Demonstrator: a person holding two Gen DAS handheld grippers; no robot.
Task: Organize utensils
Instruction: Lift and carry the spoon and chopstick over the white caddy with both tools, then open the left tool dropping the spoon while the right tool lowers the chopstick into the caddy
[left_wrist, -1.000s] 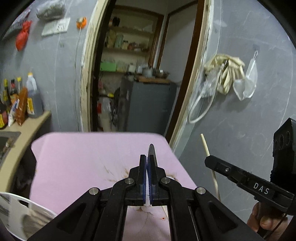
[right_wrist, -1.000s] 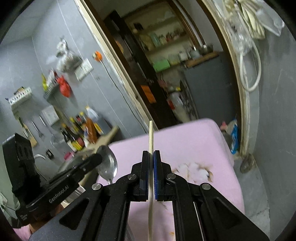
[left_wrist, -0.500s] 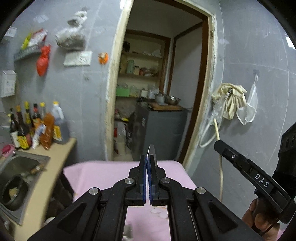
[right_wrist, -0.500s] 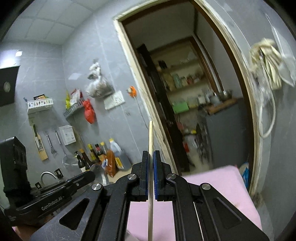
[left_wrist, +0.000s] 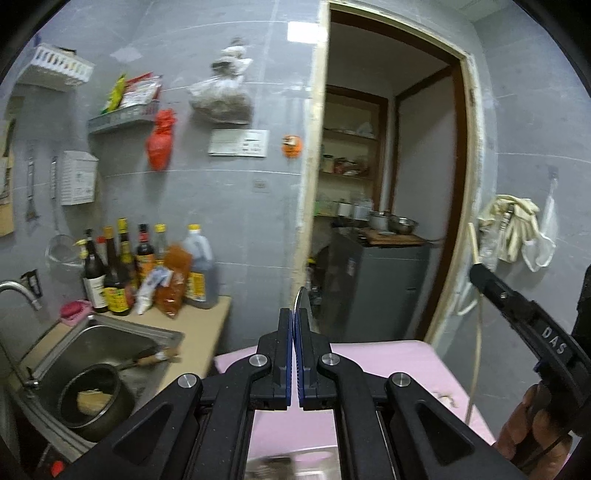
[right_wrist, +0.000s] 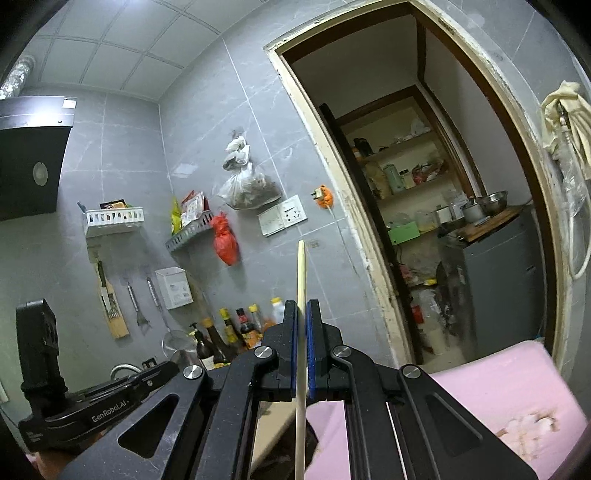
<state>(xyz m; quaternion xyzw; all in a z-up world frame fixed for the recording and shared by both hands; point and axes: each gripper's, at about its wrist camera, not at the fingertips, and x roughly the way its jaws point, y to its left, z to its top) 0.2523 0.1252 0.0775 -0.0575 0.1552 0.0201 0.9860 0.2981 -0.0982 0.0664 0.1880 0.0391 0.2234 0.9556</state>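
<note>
Grey tiled walls frame our view of a small kitchen, where a doorway (left_wrist: 388, 184) opens onto a pantry with shelves and a grey cabinet. We see sauce bottles (left_wrist: 140, 266) crowded on the counter beside a steel sink (left_wrist: 92, 343), with a dark pot (left_wrist: 92, 398) sitting in the basin. A pink-covered table (left_wrist: 399, 358) lies below both tools. Our left gripper (left_wrist: 295, 317) is clamped on a spoon (left_wrist: 301, 299), seen edge-on, its thin metal bowl rising just above the fingertips. Our right gripper (right_wrist: 302, 314) is pinched tight on a pale wooden chopstick (right_wrist: 301, 273), which stands nearly upright between the blue pads and pokes well above them. Each tool shows at the edge of the other's view. A red bag (right_wrist: 225, 240) hangs on the wall near a white socket plate (right_wrist: 282, 219).
</note>
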